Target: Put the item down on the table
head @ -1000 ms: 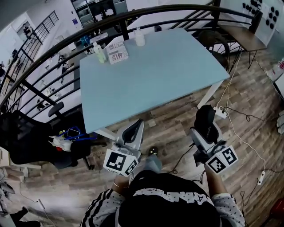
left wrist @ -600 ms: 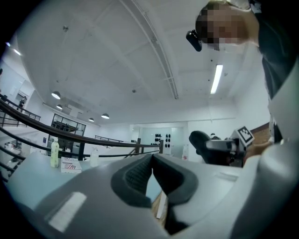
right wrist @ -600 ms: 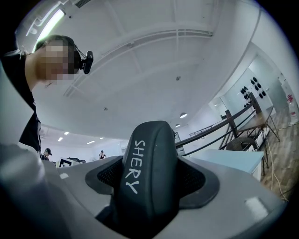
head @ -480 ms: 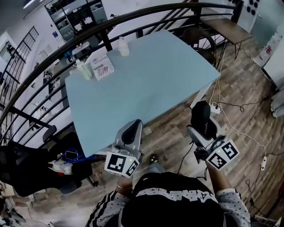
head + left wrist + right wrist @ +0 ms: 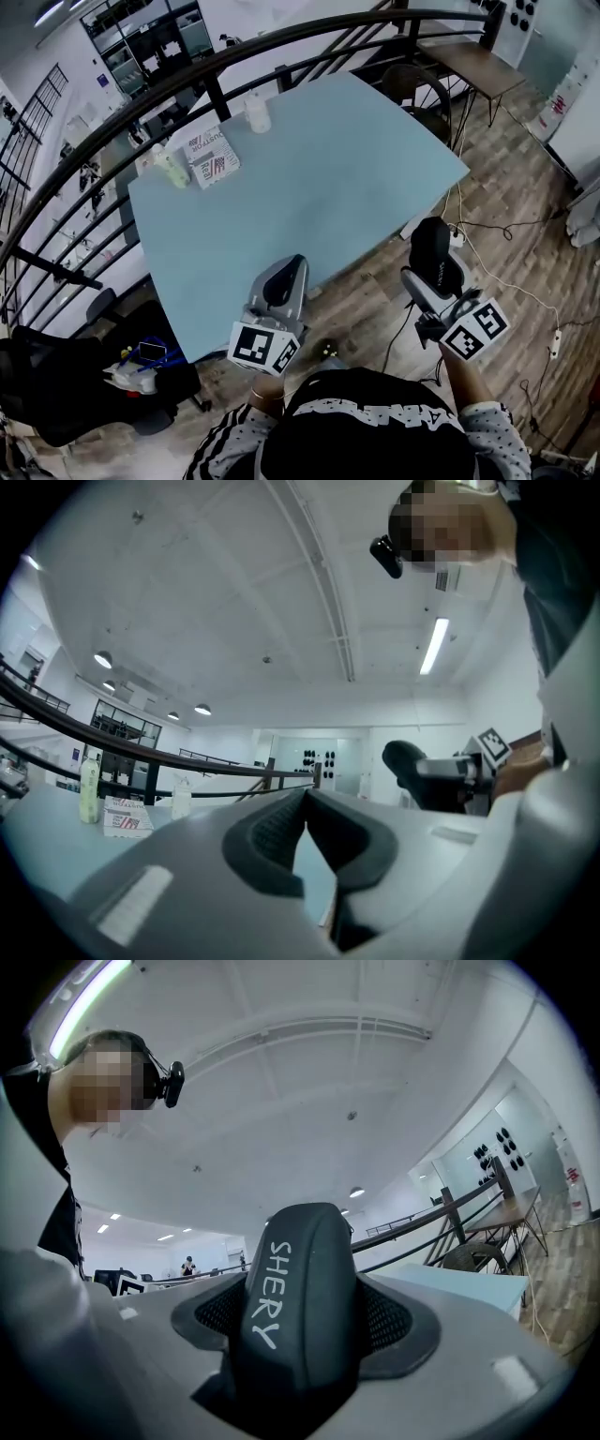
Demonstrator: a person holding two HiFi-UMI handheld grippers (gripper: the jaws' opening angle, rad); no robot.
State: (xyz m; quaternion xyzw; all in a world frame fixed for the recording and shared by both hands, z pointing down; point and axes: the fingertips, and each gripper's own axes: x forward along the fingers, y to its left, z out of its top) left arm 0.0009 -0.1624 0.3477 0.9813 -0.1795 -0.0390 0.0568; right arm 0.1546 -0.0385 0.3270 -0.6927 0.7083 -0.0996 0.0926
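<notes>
Lettering in white, SHERY, runs down the black item (image 5: pixel 298 1288) that my right claw (image 5: pixel 436 274) grasps between its two pads, filling the middle of the right gripper view; in the head view that item sits at lower right, above the wooden floor (image 5: pixel 375 300) and clear of the pale blue worktop (image 5: pixel 319 178), not touching it; my left claw (image 5: pixel 306 801) is clenched on nothing, pad tips meeting, with a sliver of worktop showing in the narrow wedge below them; in the head view it lies at lower centre, its tip over the worktop's near edge; at the far corner, upper left of the frame, stand a greenish bottle (image 5: pixel 171 169), a printed box (image 5: pixel 214 157) and a white bottle (image 5: pixel 257 114), close to the dark railing (image 5: pixel 215 92).
</notes>
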